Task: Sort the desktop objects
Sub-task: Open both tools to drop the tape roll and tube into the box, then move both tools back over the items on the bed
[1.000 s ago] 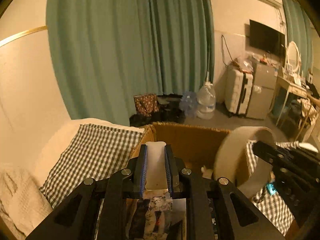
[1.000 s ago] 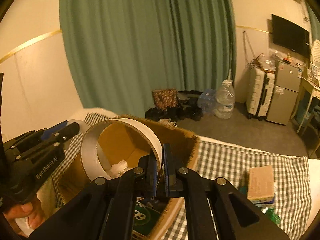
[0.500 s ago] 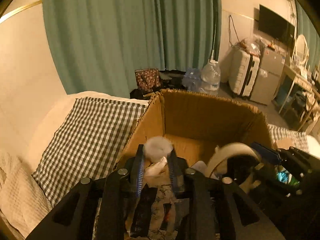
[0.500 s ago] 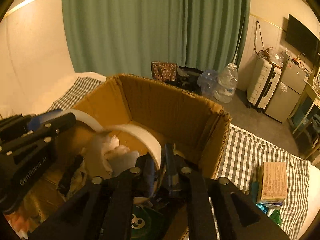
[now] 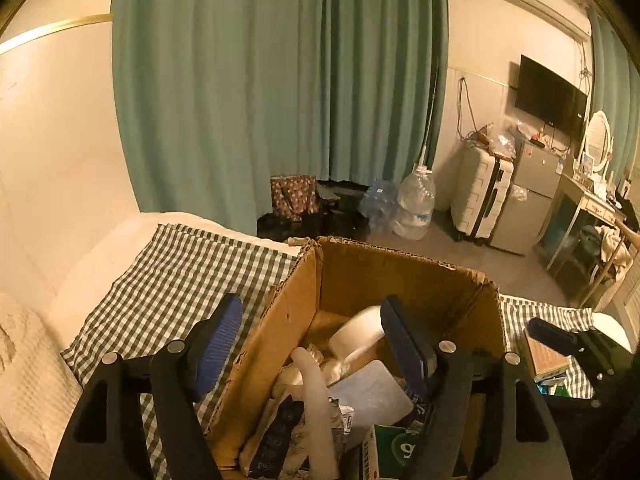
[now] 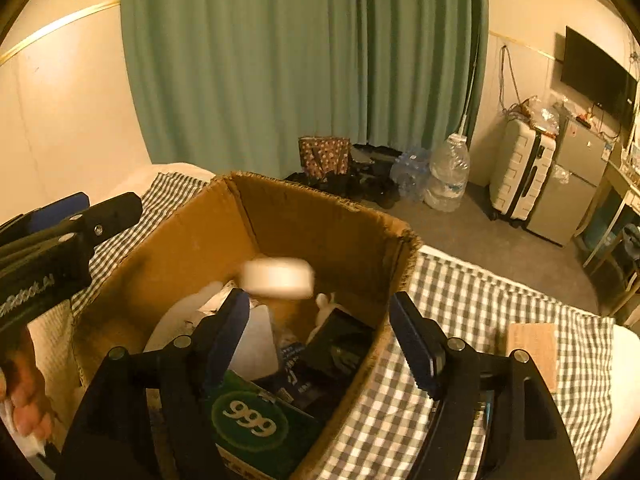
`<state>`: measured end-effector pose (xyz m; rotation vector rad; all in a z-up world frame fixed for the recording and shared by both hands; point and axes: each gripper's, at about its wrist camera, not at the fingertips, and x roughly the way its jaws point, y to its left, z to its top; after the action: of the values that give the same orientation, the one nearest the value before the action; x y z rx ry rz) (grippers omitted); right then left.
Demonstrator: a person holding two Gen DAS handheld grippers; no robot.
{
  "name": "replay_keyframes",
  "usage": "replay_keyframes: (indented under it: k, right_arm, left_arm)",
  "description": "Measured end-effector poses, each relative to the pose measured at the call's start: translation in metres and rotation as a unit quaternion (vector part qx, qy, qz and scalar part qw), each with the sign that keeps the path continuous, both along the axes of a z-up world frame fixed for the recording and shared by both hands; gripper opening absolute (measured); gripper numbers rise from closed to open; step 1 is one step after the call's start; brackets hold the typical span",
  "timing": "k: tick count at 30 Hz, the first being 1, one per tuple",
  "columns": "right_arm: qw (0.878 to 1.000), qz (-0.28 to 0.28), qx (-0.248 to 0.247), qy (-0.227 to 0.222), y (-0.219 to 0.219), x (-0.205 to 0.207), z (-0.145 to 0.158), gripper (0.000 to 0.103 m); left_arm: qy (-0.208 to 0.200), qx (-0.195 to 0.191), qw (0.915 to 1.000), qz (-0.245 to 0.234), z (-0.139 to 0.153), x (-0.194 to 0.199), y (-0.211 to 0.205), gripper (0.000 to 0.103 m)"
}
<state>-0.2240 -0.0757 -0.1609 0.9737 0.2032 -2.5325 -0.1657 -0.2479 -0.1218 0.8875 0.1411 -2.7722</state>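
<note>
An open cardboard box (image 5: pixel 404 280) stands on the checked cloth, holding several items. My left gripper (image 5: pixel 312 328) is open and empty, straddling the box's left wall. A white tape roll (image 5: pixel 356 334) and a white tube (image 5: pixel 316 392) lie inside. In the right wrist view my right gripper (image 6: pixel 320 316) is open and empty over the box (image 6: pixel 320 220). A blurred white roll (image 6: pixel 278 278) is in mid-air just above the contents. A green "999" carton (image 6: pixel 256 420) lies at the box's near end.
A small brown box (image 6: pixel 534 350) lies on the checked cloth (image 6: pixel 480 304) right of the cardboard box. The left gripper shows at the left edge of the right wrist view (image 6: pixel 48 248). Green curtains, a suitcase and a water jug stand beyond the bed.
Both grippers have opened. The left one let go of its white tube and the right one let go of the large tape roll; both items dropped into the box.
</note>
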Motion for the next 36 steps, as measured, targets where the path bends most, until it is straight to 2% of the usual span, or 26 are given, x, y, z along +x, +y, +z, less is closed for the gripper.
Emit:
replay_keyframes:
  k: [3,4,6,8,11,16,21,24,26,30,33,36]
  right_arm:
    - [1.0,-0.008,-0.004,0.008,0.012,0.005,0.009,0.075]
    - [1.0,-0.011,-0.006,0.011,0.016,0.007,0.013,0.077]
    - [0.999,-0.02,-0.014,0.021,0.028,0.012,0.021,0.081]
    - [0.999,-0.026,-0.02,0.03,0.038,0.017,0.029,0.083]
    - [0.998,-0.038,-0.031,0.049,0.059,0.027,0.042,0.087]
    - [0.993,-0.072,-0.047,0.083,0.103,0.038,0.07,0.103]
    - [0.987,-0.113,-0.032,0.11,0.148,0.046,0.093,0.103]
    - [0.983,-0.13,-0.022,0.127,0.178,0.051,0.1,0.103]
    - [0.98,-0.145,-0.016,0.138,0.19,0.056,0.102,0.103]
    - [0.974,-0.169,-0.008,0.149,0.223,0.067,0.095,0.103]
    - [0.976,-0.181,0.002,0.121,0.234,0.067,0.085,0.103]
    - [0.973,-0.191,-0.013,0.128,0.246,0.07,0.073,0.103]
  left_arm:
    - [0.001,-0.01,0.9999,-0.002,0.002,-0.001,0.005,0.076]
    - [0.003,-0.014,0.9999,-0.004,0.002,-0.001,0.008,0.079]
    - [0.01,-0.022,0.9997,-0.007,0.006,0.0,0.015,0.093]
    - [0.019,-0.034,0.9992,-0.008,0.013,0.003,0.026,0.094]
    - [0.041,-0.041,0.9982,-0.018,0.024,0.009,0.04,0.103]
    - [0.079,-0.035,0.9956,-0.035,0.04,0.017,0.064,0.103]
    - [0.1,-0.044,0.9927,-0.051,0.042,0.017,0.092,0.103]
    - [0.096,-0.043,0.9924,-0.064,0.039,0.012,0.11,0.103]
    - [0.1,-0.044,0.9914,-0.072,0.038,0.012,0.122,0.103]
    - [0.121,-0.048,0.9905,-0.044,0.036,0.013,0.14,0.103]
    - [0.122,-0.048,0.989,-0.069,0.032,0.013,0.158,0.103]
    - [0.118,-0.08,0.9854,-0.093,0.025,0.01,0.182,0.103]
